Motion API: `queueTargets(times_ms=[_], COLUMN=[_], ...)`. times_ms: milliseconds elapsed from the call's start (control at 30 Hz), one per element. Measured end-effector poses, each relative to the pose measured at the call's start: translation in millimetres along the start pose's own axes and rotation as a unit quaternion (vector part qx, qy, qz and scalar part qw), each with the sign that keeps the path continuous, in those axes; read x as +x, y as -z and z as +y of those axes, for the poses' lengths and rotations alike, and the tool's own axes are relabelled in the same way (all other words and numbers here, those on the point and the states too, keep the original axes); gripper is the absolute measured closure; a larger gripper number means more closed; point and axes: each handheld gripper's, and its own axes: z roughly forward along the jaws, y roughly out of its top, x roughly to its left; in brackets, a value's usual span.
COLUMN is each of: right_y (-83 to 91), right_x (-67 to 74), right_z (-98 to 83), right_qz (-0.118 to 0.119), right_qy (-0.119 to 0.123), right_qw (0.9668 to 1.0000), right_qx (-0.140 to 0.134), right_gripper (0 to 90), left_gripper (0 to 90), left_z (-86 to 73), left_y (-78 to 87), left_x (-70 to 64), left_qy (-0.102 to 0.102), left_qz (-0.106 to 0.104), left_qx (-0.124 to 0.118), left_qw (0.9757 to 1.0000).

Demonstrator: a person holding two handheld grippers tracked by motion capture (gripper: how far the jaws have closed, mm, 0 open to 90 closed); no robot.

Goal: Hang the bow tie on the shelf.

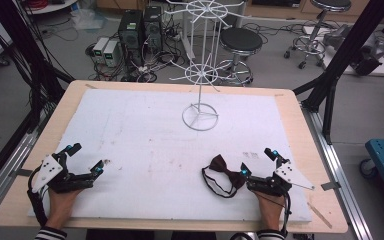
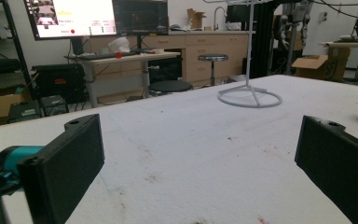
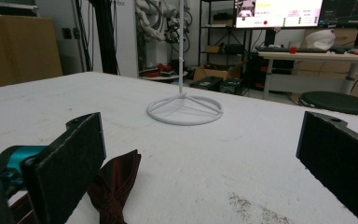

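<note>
Bow tie (image 1: 223, 175) unlifted on bench (image 1: 300, 125), well short of white rack (image 1: 200, 90); both claws (image 1: 260, 167) (image 1: 86, 158) spread, empty.

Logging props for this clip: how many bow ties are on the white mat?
1. The dark red bow tie with its black strap lies near the mat's front edge, right of centre, just beside the right claw; nothing suggests another is hidden.

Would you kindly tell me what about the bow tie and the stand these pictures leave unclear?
- Bow tie: right gripper view, partly behind a finger and cut by the bottom edge.
- Bow tie's strap: high view, clasp too small.
- White stand: high view, top cut by the upper edge.
</note>
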Motion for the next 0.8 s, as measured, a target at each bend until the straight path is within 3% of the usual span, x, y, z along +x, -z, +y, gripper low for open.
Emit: queueTargets(times_ms=[467,800], right_y=[0.4,2.3], right_x=[-3.1,-5.6], right_z=[0.2,10.7], right_qz=[0.010,0.017], right_qy=[-0.013,-0.014], right_qw=[0.9999,0.9996], right_qx=[-0.004,0.019], right_gripper=[0.6,0.6], left_gripper=[1.7,1.7], left_z=[0.0,0.0], left_y=[0.1,0.0], left_x=[0.1,0.2], left_qy=[0.000,0.001], left_qz=[0.000,0.000], left_qx=[0.001,0.001], left_qw=[1.0000,1.0000])
